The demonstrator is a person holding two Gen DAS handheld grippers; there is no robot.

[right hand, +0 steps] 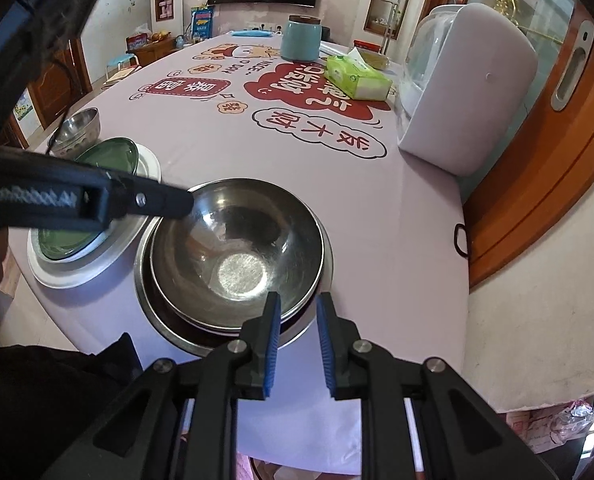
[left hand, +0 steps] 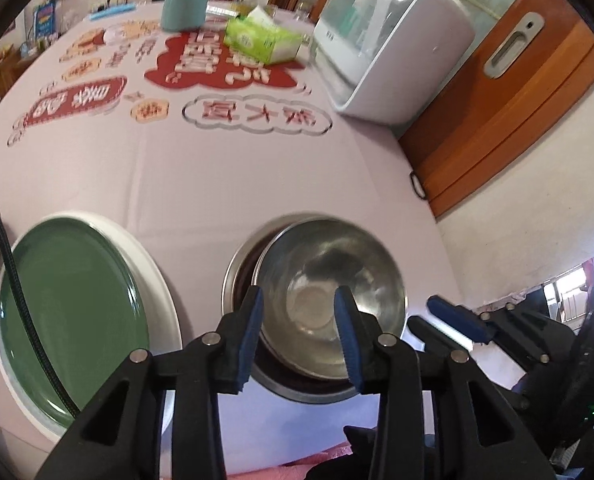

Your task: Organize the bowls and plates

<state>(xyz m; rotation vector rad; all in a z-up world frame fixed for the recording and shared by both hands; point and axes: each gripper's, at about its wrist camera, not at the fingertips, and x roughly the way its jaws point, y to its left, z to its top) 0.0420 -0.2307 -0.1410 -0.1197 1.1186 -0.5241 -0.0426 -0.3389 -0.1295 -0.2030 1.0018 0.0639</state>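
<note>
A steel bowl (left hand: 329, 280) (right hand: 237, 240) sits tilted inside a wider steel bowl (left hand: 233, 272) (right hand: 145, 280), with a dark layer showing between them. My left gripper (left hand: 300, 312) hangs over the inner bowl's near-left rim, jaws open, nothing pinched; one of its fingers (right hand: 157, 200) crosses the right wrist view. My right gripper (right hand: 299, 316) (left hand: 421, 312) is at the stack's near-right rim, jaws a narrow gap apart and not pressing anything. To the left, a green plate (left hand: 69, 312) (right hand: 109, 156) lies on a white plate (left hand: 157, 280) (right hand: 77, 272).
More small steel bowls (right hand: 77, 124) are stacked behind the plates. A white dish cabinet (left hand: 389, 40) (right hand: 469, 92), a green tissue box (left hand: 261, 36) and a teal canister (left hand: 185, 6) stand at the far right of the pink tablecloth (left hand: 217, 172). A wooden door (left hand: 517, 100) flanks the table's right edge.
</note>
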